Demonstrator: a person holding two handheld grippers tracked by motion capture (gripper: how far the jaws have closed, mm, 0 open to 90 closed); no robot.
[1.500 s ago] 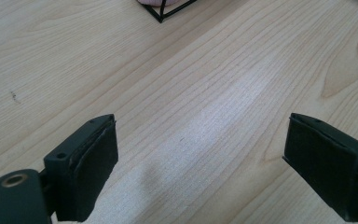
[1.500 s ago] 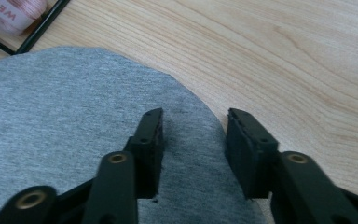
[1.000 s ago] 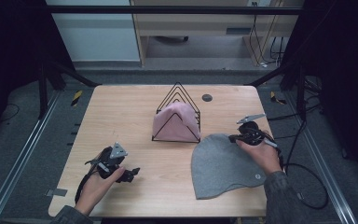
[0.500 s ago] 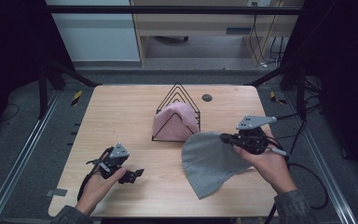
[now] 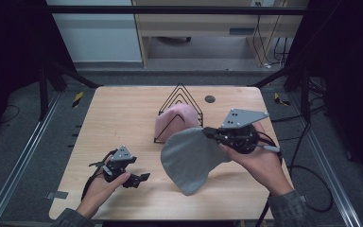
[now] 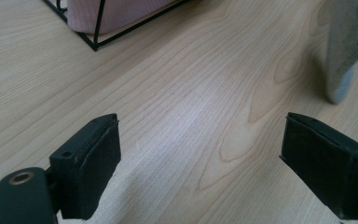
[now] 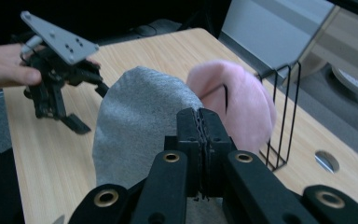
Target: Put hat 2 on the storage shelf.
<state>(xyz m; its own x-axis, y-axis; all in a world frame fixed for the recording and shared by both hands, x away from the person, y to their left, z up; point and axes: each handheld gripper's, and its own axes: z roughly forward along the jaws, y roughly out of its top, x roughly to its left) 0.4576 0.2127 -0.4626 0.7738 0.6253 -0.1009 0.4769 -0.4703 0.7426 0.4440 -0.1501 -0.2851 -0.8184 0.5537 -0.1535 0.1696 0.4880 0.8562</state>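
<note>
A grey knitted hat (image 5: 189, 158) hangs lifted off the table, pinched at its upper edge by my right gripper (image 5: 209, 133), whose jaws are pressed shut on the fabric (image 7: 140, 116). A pink hat (image 5: 176, 121) sits in a black wire rack (image 5: 179, 97) at the table's middle; in the right gripper view the pink hat (image 7: 242, 105) lies just behind the grey one. My left gripper (image 5: 139, 178) rests low at the front left, jaws wide open over bare wood (image 6: 200, 135), holding nothing. The grey hat's lower tip (image 6: 349, 42) shows to its right.
The wooden table (image 5: 118, 118) has a small dark round hole (image 5: 210, 99) near its back edge. The rack's corner (image 6: 93, 44) lies ahead of the left gripper. Metal frame rails and cables run beside the table.
My right gripper has lifted the grey hat off the table and carried it leftward toward the rack. The left gripper has stayed at the front left.
</note>
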